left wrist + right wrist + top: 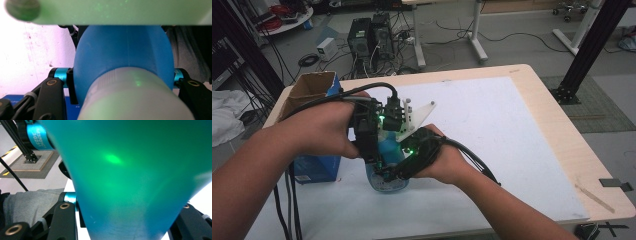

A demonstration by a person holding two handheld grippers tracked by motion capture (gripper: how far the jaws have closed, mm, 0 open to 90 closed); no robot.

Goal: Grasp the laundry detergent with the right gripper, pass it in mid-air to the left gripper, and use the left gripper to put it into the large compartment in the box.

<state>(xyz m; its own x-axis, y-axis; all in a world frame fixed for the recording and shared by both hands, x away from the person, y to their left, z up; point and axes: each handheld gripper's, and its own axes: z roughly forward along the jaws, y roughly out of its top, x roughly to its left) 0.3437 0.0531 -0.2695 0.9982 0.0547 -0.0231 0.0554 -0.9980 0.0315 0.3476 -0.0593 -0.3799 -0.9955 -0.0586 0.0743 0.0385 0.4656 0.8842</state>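
1. One blue bottle (388, 150) stands between the jaws of both grippers, with a clear lower body and a blue top.
2. Two grippers meet at it: one left gripper (371, 131) and one right gripper (414, 155), each with two black jaws set on either side of the bottle.
3. One open cardboard box (314, 85) stands beyond and beside the left jaws.
4. One worktop (532, 100) carries one white sheet (492, 130).

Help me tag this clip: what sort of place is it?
Probably a robotics or electronics lab: computer towers on the floor, loose cables round them, and a black metal frame post beside the table.
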